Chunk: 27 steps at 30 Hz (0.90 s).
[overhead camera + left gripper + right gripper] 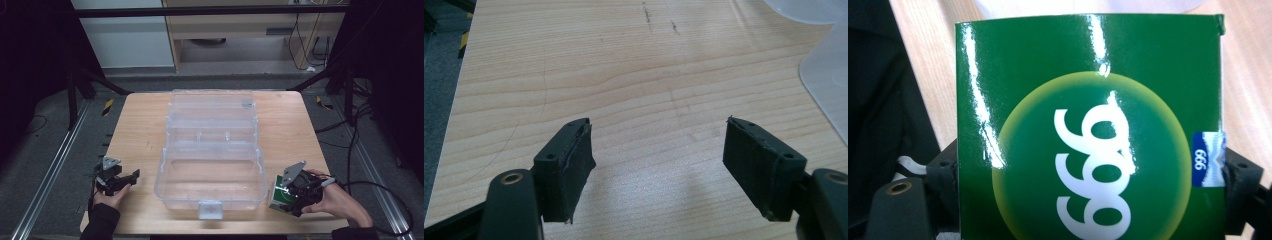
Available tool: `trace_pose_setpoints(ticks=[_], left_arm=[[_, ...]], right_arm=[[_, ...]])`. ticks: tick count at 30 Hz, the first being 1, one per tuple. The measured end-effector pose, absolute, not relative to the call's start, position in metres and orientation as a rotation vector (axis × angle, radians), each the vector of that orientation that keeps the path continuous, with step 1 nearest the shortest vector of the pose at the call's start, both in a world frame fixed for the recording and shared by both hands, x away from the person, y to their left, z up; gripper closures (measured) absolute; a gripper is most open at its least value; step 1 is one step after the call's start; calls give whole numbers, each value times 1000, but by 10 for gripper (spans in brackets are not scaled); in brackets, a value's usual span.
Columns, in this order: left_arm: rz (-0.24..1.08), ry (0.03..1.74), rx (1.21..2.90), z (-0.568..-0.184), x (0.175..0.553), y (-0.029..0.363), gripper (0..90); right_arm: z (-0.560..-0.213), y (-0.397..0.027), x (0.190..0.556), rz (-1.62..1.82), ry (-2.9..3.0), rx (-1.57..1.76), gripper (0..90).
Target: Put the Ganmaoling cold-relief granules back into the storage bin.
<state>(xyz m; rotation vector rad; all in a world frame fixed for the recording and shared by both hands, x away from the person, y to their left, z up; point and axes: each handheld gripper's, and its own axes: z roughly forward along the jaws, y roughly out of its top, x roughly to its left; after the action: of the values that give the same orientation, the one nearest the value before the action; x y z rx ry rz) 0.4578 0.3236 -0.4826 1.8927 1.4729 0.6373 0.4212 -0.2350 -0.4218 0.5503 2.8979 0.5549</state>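
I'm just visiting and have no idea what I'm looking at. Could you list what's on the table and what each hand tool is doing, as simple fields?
table: wooden top
container: clear plastic box, lid open, looks empty
left gripper: jaws apart, holding nothing, over bare wood
right gripper: clamped on a green carton with white digits, just right of the box

Item count:
- Wooden table (135,130): one.
- Clear plastic case (210,150), lid open: one.
- Green box (1088,130) printed "999": one.
- Handheld grippers: two, left gripper (118,181) and right gripper (289,192).
- Hands: two, left hand (112,197) and right hand (337,200).
- Grey three-cornered plates: two, one per gripper.
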Motion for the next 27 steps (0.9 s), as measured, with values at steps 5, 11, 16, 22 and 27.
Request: trace_pose_setpoints(ticks=[5, 11, 16, 22, 27], left_arm=[[636, 1473, 1896, -483, 458, 323, 272], [634, 1474, 1897, -483, 458, 323, 272], [633, 1476, 1899, -483, 458, 323, 272], [633, 1477, 1897, -483, 458, 323, 272], [632, 1479, 1898, -483, 458, 324, 272]], right_arm=[[-397, -237, 416, 602, 2875, 541, 160], [-374, -237, 413, 633, 2844, 522, 160], [-358, -235, 411, 641, 2827, 493, 160], [-333, -228, 410, 632, 2824, 441, 160], [-319, -220, 410, 630, 2820, 403, 160]])
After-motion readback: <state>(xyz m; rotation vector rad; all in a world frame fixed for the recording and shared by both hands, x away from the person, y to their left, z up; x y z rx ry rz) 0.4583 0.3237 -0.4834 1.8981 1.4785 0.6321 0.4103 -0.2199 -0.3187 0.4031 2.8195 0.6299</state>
